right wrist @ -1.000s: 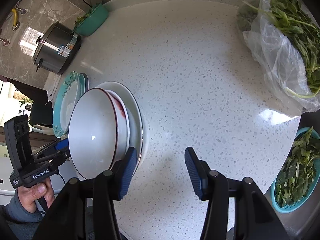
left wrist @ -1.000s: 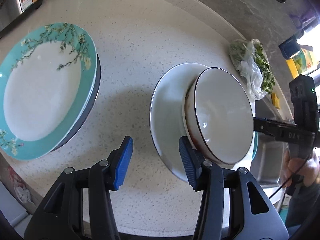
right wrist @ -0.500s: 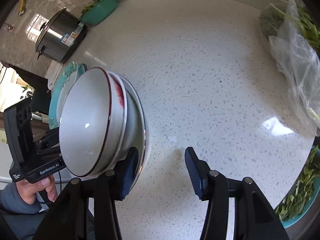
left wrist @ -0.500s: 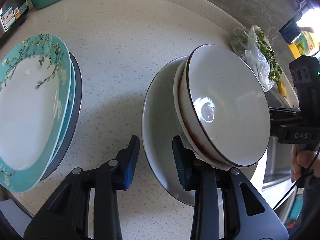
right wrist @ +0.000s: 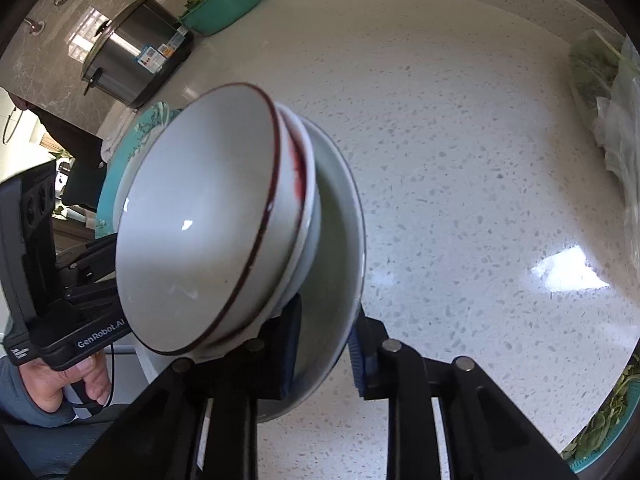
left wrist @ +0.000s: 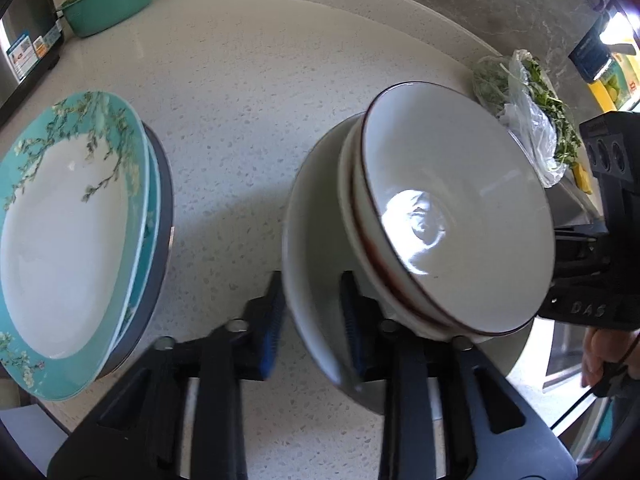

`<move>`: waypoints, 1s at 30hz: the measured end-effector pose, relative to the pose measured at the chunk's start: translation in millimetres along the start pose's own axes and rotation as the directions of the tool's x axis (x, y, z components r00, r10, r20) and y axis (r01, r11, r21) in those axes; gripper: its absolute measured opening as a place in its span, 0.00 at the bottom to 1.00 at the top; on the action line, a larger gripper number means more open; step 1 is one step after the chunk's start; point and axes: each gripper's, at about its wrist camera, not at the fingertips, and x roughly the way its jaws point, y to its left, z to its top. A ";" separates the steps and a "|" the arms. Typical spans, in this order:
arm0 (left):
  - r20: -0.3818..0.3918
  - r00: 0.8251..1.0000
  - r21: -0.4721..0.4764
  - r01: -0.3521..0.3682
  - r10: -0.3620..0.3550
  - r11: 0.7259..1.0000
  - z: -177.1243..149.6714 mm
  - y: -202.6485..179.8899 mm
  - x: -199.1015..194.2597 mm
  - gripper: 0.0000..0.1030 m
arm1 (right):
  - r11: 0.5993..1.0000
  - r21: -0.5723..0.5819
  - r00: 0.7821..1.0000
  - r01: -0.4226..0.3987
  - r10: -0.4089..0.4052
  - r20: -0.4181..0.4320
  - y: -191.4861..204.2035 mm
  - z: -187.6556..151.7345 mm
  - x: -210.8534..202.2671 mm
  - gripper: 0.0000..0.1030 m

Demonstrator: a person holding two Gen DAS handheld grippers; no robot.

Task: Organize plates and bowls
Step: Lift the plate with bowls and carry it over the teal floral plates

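Jaws of both grippers have just been closing and now pinch opposite edges of the white plate [left wrist: 316,216].
Left gripper [left wrist: 310,322] and right gripper [right wrist: 326,350] each clamp the plate's rim; two nested bowls [left wrist: 452,216] sit on it. Plate lies on the desk [left wrist: 256,92], just beside the teal plate stack [left wrist: 68,216]. Step judged: two-handed grasp. Next calls for a level lift, so the bowls don't slide.

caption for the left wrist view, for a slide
Left gripper clamps the white plate's rim, stacked bowls on top.
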 end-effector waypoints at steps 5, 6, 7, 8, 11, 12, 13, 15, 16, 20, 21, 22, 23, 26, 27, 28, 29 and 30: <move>0.006 1.000 0.017 -0.001 0.001 1.000 3.7 -4.8 -0.3 0.12 | 1.000 0.029 1.000 -0.008 0.008 0.015 -2.2 -1.1 -0.3 0.23; 0.006 1.000 0.020 -0.001 0.001 1.000 4.1 -4.9 -0.3 0.11 | 1.000 0.028 1.000 -0.004 0.003 0.017 -2.8 -2.6 -1.0 0.23; 0.005 1.000 0.024 -0.004 0.003 1.000 4.3 -5.2 -0.5 0.11 | 0.999 0.032 1.000 0.000 0.000 0.019 -3.0 -3.8 -1.6 0.23; 0.006 1.000 0.025 -0.004 0.003 1.000 4.2 -4.8 -1.0 0.11 | 0.999 0.034 1.000 0.002 -0.002 0.021 -3.7 -4.8 -2.4 0.23; 0.007 1.000 0.029 -0.002 0.001 1.000 4.0 -3.8 -2.9 0.11 | 0.999 0.040 1.000 0.006 -0.008 0.026 -4.2 -7.2 -4.0 0.23; 0.007 1.000 0.030 0.000 0.000 1.000 4.6 -4.6 -3.4 0.11 | 0.999 0.042 1.000 0.009 -0.010 0.026 -4.2 -8.7 -4.8 0.23; 0.009 1.000 0.031 0.001 -0.001 1.000 4.0 -4.2 -4.9 0.11 | 0.999 0.044 1.000 0.010 -0.011 0.025 -3.8 -9.8 -5.4 0.23; 0.008 1.000 0.036 0.002 -0.002 0.999 3.3 -3.7 -8.3 0.11 | 0.999 0.050 1.000 0.014 -0.015 0.022 -3.6 -13.4 -7.4 0.22; 0.010 1.000 0.039 0.003 -0.003 0.999 3.1 -3.7 -10.5 0.11 | 0.999 0.051 1.000 0.015 -0.016 0.020 -3.0 -13.1 -7.7 0.22; 0.026 1.000 0.060 0.004 -0.006 0.998 2.3 -8.9 -24.7 0.11 | 0.998 0.053 0.999 0.028 -0.030 0.031 2.5 -19.1 -17.1 0.22; 0.030 1.000 0.066 0.006 -0.008 0.998 2.3 -10.0 -28.5 0.11 | 0.998 0.053 0.999 0.031 -0.033 0.035 3.8 -19.6 -19.9 0.22; 0.033 0.999 0.072 0.006 -0.009 0.997 2.2 -10.9 -32.3 0.11 | 0.998 0.055 0.998 0.033 -0.035 0.042 5.4 -20.8 -24.4 0.22; 0.036 0.999 0.078 0.009 -0.012 0.997 2.1 -11.9 -37.9 0.11 | 0.998 0.055 0.998 0.035 -0.038 0.047 7.3 -21.4 -28.6 0.22; 0.045 0.999 0.085 0.017 -0.021 0.996 2.4 -11.4 -52.3 0.11 | 0.998 0.052 0.997 0.043 -0.046 0.065 16.5 -20.7 -41.7 0.23; 0.045 0.999 0.084 0.020 -0.024 0.996 2.2 -10.7 -57.6 0.11 | 0.998 0.050 0.996 0.045 -0.049 0.069 20.1 -20.1 -45.5 0.23; 0.046 0.999 0.085 0.023 -0.027 0.996 2.5 -9.9 -62.6 0.11 | 0.998 0.045 0.996 0.047 -0.051 0.076 24.8 -19.1 -50.8 0.23; 0.052 0.998 0.087 0.025 -0.030 0.996 2.5 -8.4 -69.6 0.11 | 0.998 0.040 0.995 0.048 -0.051 0.083 29.4 -17.9 -55.9 0.23; 0.059 0.998 0.085 0.028 -0.033 0.996 2.8 -5.9 -78.2 0.11 | 0.998 0.035 0.995 0.049 -0.052 0.088 33.6 -16.8 -59.9 0.23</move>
